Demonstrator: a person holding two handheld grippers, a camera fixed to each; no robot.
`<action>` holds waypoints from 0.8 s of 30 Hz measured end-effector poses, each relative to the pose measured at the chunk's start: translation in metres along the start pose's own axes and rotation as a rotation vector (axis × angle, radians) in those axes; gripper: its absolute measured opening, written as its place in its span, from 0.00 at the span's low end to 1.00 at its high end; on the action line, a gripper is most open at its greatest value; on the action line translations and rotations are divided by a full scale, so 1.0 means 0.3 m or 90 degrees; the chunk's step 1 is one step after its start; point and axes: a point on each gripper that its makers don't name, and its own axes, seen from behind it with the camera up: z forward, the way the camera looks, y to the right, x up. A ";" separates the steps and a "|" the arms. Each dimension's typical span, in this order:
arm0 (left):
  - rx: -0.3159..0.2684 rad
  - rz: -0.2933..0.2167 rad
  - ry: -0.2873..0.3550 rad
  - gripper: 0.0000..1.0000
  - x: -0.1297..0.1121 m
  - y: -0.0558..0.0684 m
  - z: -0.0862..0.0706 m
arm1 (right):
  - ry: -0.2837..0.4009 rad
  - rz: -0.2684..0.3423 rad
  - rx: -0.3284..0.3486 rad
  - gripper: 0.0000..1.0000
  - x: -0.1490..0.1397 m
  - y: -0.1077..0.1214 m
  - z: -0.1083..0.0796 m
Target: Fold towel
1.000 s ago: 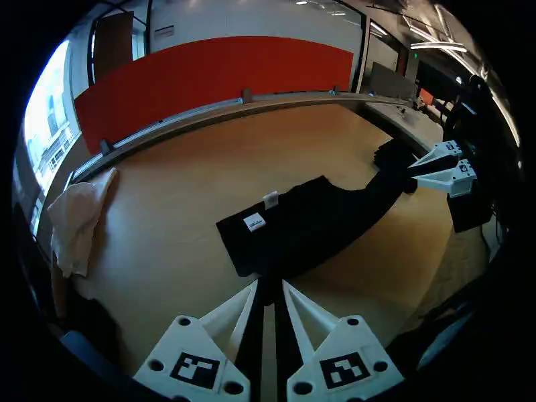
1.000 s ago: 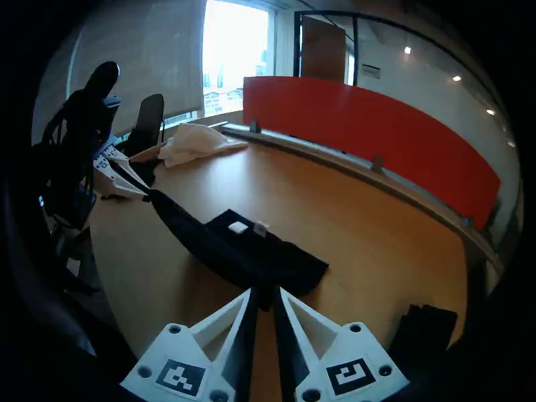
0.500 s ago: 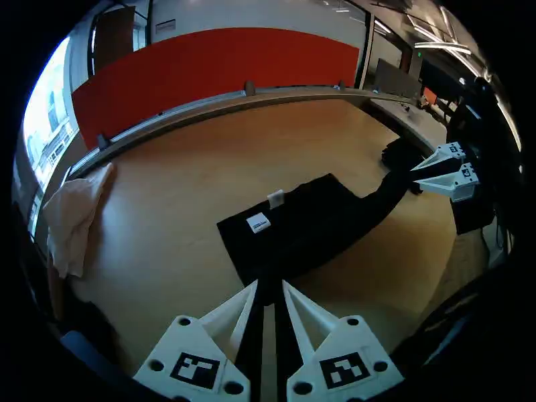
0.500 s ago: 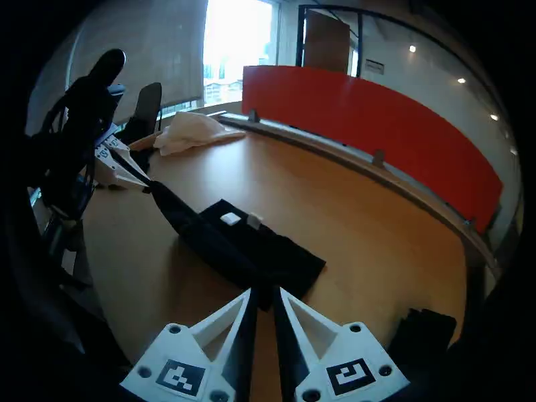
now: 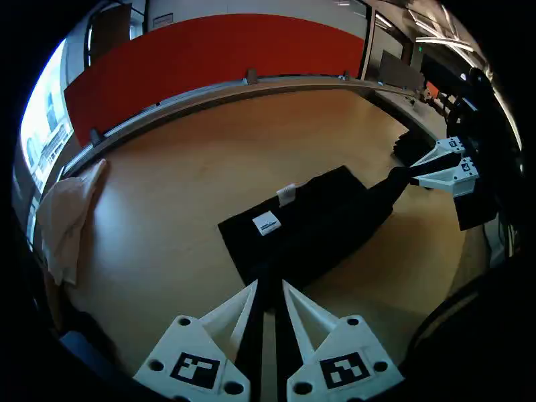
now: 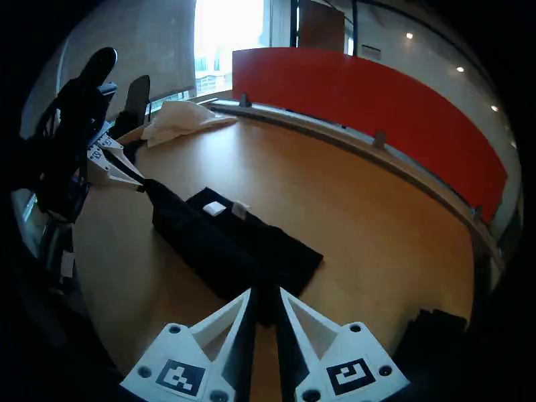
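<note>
Beyond the towel (image 5: 315, 221), perhaps a beige cloth (image 5: 63, 221).

Daylight's pouring in thru the window (image 6: 224, 30), blowing out to flat white; in left gripper view it's glaring at far-left edge. Ceiling lights (image 5: 435, 43) are adding small hot spots. Wooden table (image 6: 348, 201) is catching a soft sheen. Black towel (image 5: 321, 218) is reading near-featureless, folds barely showing. Fisheye's bending the red partition (image 5: 214, 57) & table edge; rims are falling off dark, slightly soft.
</note>
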 end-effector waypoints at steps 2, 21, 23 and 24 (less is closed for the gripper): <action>0.001 0.001 -0.005 0.10 -0.007 -0.006 0.015 | -0.004 0.001 0.003 0.16 -0.006 0.002 0.014; -0.004 0.024 -0.020 0.10 -0.003 -0.044 0.146 | -0.043 0.016 0.004 0.16 -0.055 0.066 0.130; -0.004 0.029 -0.021 0.11 -0.004 -0.049 0.163 | -0.047 0.021 0.003 0.16 -0.060 0.075 0.143; -0.004 0.031 -0.022 0.11 -0.005 -0.052 0.171 | -0.049 0.023 0.003 0.16 -0.061 0.078 0.150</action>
